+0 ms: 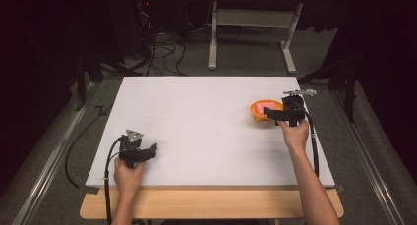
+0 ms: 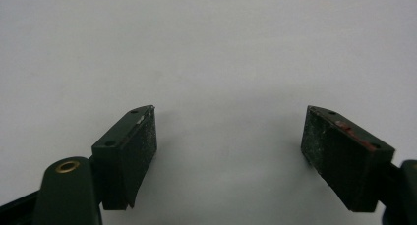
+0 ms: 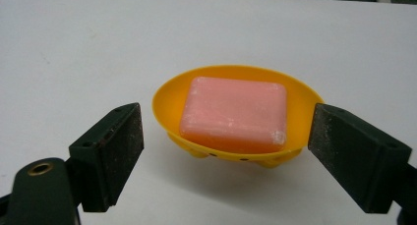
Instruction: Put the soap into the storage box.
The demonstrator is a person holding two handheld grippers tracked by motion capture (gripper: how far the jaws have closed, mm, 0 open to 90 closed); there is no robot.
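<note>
A yellow-orange soap dish (image 1: 259,113) (image 3: 167,107) stands at the right side of the white table, with a pink bar of soap (image 1: 266,104) (image 3: 235,112) lying in it. My right gripper (image 1: 268,115) (image 3: 223,154) is open, its jaws on either side of the dish's near edge, not touching it. My left gripper (image 1: 151,150) (image 2: 228,151) is open near the table's front left, with bare white surface between its jaws.
The white board (image 1: 196,122) lies on a wooden table (image 1: 206,205). Beyond the far edge are cables (image 1: 162,48) on the floor and a white metal frame (image 1: 251,28). Metal rails (image 1: 49,161) run along both sides.
</note>
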